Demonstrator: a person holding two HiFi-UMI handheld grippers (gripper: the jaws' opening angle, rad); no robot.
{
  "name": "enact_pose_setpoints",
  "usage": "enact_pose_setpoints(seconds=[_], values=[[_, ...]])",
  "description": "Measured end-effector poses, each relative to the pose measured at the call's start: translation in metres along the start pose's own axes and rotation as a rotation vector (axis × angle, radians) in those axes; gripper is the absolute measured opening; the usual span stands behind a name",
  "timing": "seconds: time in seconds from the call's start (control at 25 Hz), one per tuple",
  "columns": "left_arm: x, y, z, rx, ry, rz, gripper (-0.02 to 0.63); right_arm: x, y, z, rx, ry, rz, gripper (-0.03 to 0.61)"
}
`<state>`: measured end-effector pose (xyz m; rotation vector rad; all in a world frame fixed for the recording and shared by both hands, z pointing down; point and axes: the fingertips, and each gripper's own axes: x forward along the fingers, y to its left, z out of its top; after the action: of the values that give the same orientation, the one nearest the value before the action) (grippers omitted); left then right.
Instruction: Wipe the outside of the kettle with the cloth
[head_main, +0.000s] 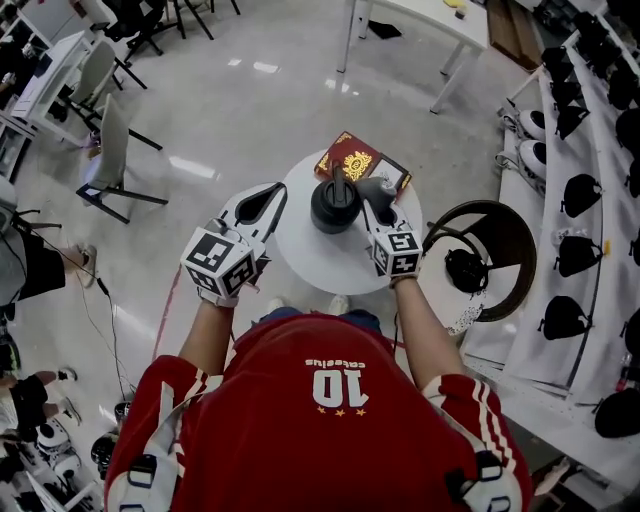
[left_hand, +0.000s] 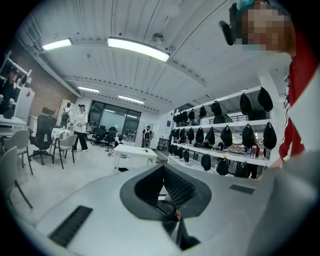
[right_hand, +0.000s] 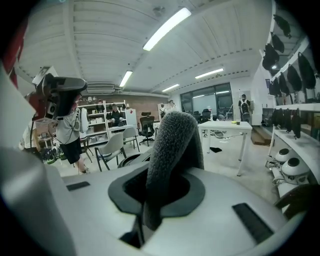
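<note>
Cloth (right_hand: 172, 145) is sitting pinched in my right gripper (head_main: 377, 213); left gripper (head_main: 262, 203) hovering closed, empty; pushing unheld kettle (head_main: 335, 205) risks tipping.

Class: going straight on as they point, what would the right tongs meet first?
Likely the red box beyond the cloth in the right tongs; the kettle sits just left of that line, but depth is unclear.

The kettle (head_main: 336, 203) is seen in black and the fuzzy cloth (right_hand: 172, 145) in dark grey, on a white table (head_main: 300, 258). A dark red box (head_main: 352, 160) is patterned with a gold ornament. The left gripper (head_main: 274, 193) and right gripper (head_main: 374, 207) are shown in white, their cubes marked with black-and-white squares.
</note>
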<state>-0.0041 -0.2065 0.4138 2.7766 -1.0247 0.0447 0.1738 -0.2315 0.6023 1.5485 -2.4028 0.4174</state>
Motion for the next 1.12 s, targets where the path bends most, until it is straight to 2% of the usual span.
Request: enact_pose_setpoints(seconds=[0.72, 1.12], values=[[-0.029, 0.001, 0.001, 0.013, 0.015, -0.176, 0.009, -0.037, 0.042, -0.028, 0.071, 0.010, -0.176, 0.049], [-0.057, 0.017, 0.001, 0.022, 0.025, -0.223, 0.009, -0.040, 0.084, -0.035, 0.092, 0.000, -0.216, 0.049]])
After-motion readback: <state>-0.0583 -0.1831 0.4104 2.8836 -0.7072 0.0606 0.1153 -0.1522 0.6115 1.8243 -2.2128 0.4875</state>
